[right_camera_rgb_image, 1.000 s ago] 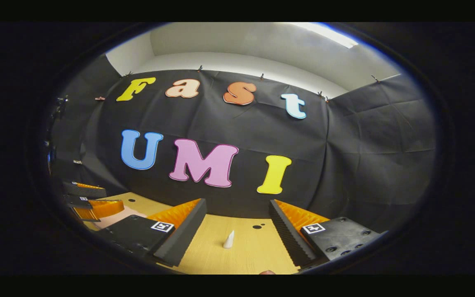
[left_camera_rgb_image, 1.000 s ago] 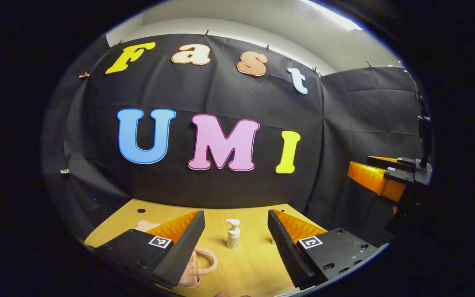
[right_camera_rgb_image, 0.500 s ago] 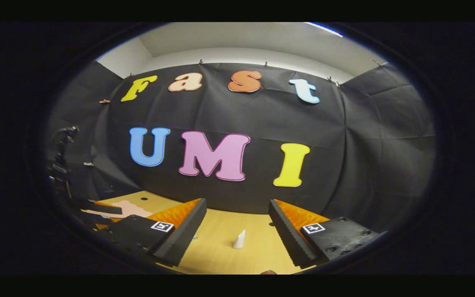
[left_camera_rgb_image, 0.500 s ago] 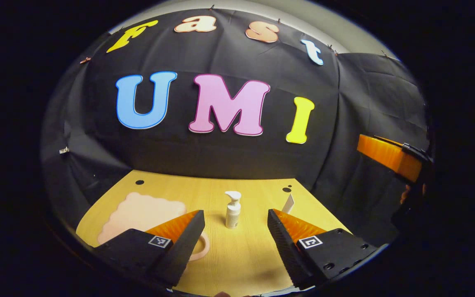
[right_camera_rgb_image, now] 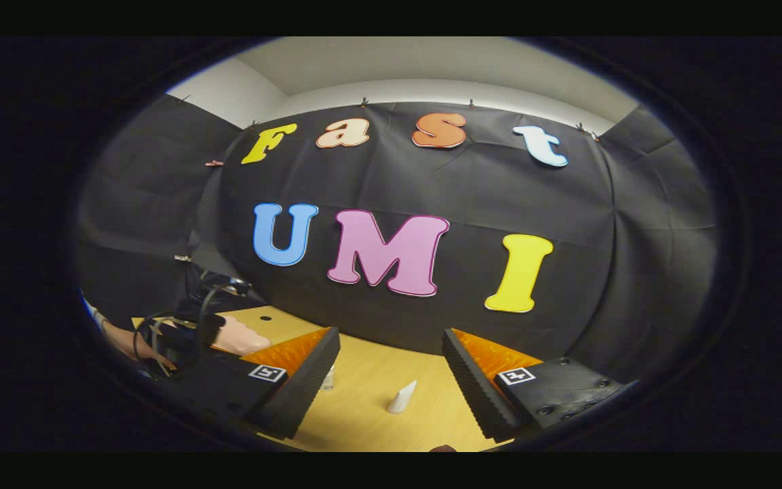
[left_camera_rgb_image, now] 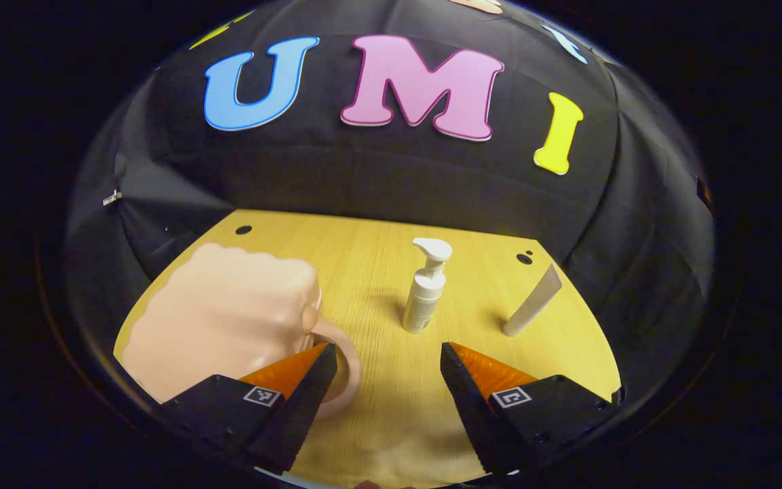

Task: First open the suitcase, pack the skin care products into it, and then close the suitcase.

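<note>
Suitcase (left_camera_rgb_image: 218,316): small, pink, lid down, lying flat on the left of the desk (left_camera_rgb_image: 377,401), its loop handle (left_camera_rgb_image: 343,370) touching the left gripper's (left_camera_rgb_image: 385,370) left finger. Left gripper jaws spread wide, nothing between them. White pump bottle (left_camera_rgb_image: 425,285) upright mid-desk, white tube (left_camera_rgb_image: 533,302) standing tilted to its right, well apart. Right gripper (right_camera_rgb_image: 391,367) also spread wide and holding nothing, above the desk near the tube (right_camera_rgb_image: 401,397).

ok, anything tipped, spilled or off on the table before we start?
Nothing stands out. The pink suitcase lies closed, and the pump bottle and white tube stand upright on the table. No spills or damage visible.
</note>
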`<state>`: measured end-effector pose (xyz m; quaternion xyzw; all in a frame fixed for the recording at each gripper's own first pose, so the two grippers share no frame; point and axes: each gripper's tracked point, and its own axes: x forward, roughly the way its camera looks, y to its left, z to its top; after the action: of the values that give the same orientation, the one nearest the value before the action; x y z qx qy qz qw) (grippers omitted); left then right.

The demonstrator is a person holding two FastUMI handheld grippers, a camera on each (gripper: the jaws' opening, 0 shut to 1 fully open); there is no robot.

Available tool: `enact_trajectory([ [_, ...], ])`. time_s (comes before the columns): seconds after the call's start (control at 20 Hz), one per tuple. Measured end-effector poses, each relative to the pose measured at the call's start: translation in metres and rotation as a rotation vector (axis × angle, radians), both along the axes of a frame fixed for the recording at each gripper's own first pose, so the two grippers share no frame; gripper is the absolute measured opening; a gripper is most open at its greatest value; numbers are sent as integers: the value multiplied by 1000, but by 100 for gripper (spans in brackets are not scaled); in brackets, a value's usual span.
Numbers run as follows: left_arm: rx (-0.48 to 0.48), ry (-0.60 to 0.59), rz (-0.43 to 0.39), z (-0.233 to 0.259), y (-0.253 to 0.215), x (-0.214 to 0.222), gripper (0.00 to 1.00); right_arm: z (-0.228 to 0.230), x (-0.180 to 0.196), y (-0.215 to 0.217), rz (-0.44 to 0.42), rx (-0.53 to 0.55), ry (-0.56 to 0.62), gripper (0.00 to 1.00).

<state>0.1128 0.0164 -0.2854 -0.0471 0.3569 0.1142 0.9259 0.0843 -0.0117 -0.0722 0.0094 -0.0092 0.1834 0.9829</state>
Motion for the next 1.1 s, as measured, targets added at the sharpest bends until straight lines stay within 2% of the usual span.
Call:
enact_trajectory([
  [0.25,60,77,22,-35,15,19,97,-5,16,-19,22,-13,-2,96],
  [0.5,36,127,67,-60,21,21,94,-16,23,-34,2,-23,22,96],
  [0.6,37,144,57,-65,22,20,84,-18,23,-37,-11,-16,31,96],
  [0.65,55,153,49,-67,26,19,60,-19,24,-37,-15,-12,38,96],
  [0.7,79,166,45,-67,32,18,54,-21,24,-37,-20,-11,48,96],
  [0.85,47,170,47,-63,34,16,20,-20,21,-31,-26,-12,56,96],
  [0.95,27,174,49,-52,34,15,14,-20,20,-27,-36,-23,51,96],
  [1.1,39,169,25,-20,39,13,12,-20,17,-15,-56,-30,55,96],
])
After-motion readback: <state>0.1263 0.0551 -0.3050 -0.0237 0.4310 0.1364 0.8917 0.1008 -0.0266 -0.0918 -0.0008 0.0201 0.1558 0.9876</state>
